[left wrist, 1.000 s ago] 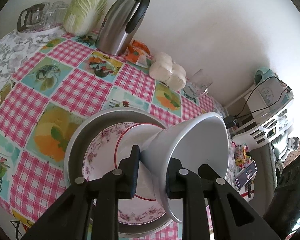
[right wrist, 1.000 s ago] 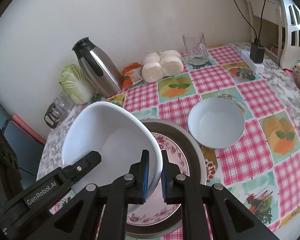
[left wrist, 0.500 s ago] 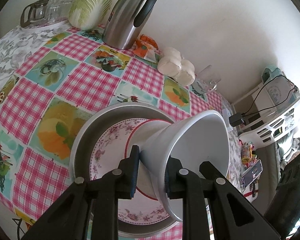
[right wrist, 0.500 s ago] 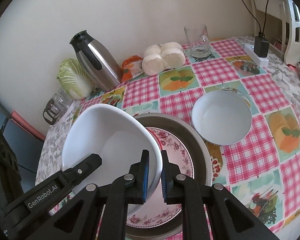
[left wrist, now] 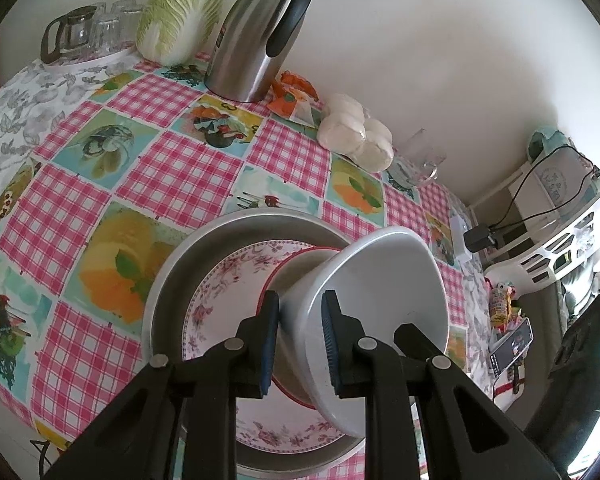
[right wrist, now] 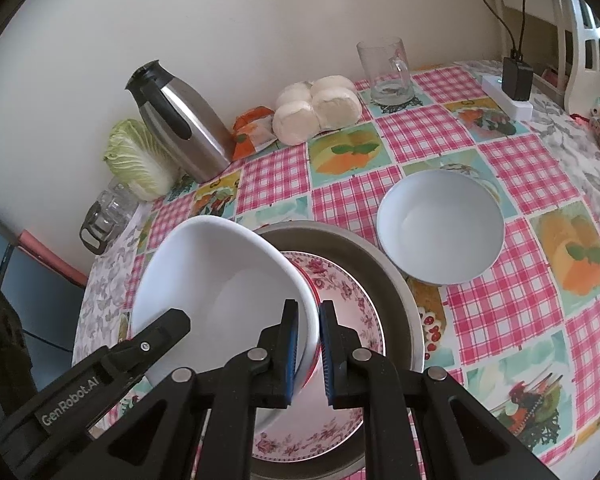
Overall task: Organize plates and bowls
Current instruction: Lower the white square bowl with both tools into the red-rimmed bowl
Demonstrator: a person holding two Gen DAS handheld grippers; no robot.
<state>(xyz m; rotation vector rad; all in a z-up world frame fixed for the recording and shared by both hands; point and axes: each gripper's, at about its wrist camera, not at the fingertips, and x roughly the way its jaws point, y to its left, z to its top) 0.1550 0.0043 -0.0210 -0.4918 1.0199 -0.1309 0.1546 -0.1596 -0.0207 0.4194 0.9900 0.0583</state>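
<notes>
Right wrist view, left to right. Far left edge: the left gripper (right wrist: 111, 364), a black arm marked GenRobot.AI, reaches in from lower left to the near rim of a white bowl (right wrist: 219, 292). Its tips are hidden here; in the left wrist view both pads clamp that bowl's wall, 1 inside, 1 outside. Upper left: a cabbage (right wrist: 137, 160) and a steel thermos jug (right wrist: 179, 120) by the wall. Centre: the bowl is tilted, mouth toward the lens, held above a floral plate (right wrist: 352, 308) w/ a red-rimmed plate under the bowl; both sit in a wide metal basin (right wrist: 388, 276). Bottom centre: the right gripper (right wrist: 308, 356) is clenched on the bowl's right rim, blue pads either side. So 2 grippers share 1 bowl. Right of centre: a 2nd white bowl (right wrist: 440, 228) sits upright on the checked tablecloth (right wrist: 520, 312), touching or just beside the basin's rim; can't tell which. Top right: a glass mug (right wrist: 384, 72) and a charger block (right wrist: 516, 80).

Vs 1 s ago: grips unchanged, bowl at the same tilt. Only the framing drifted; basin and stack sit a little further under the bowl. Judgement: the bowl is mid-carry, not yet set down. Likely next is lowering it onto the plates or nesting it w/ the 2nd bowl.
</notes>
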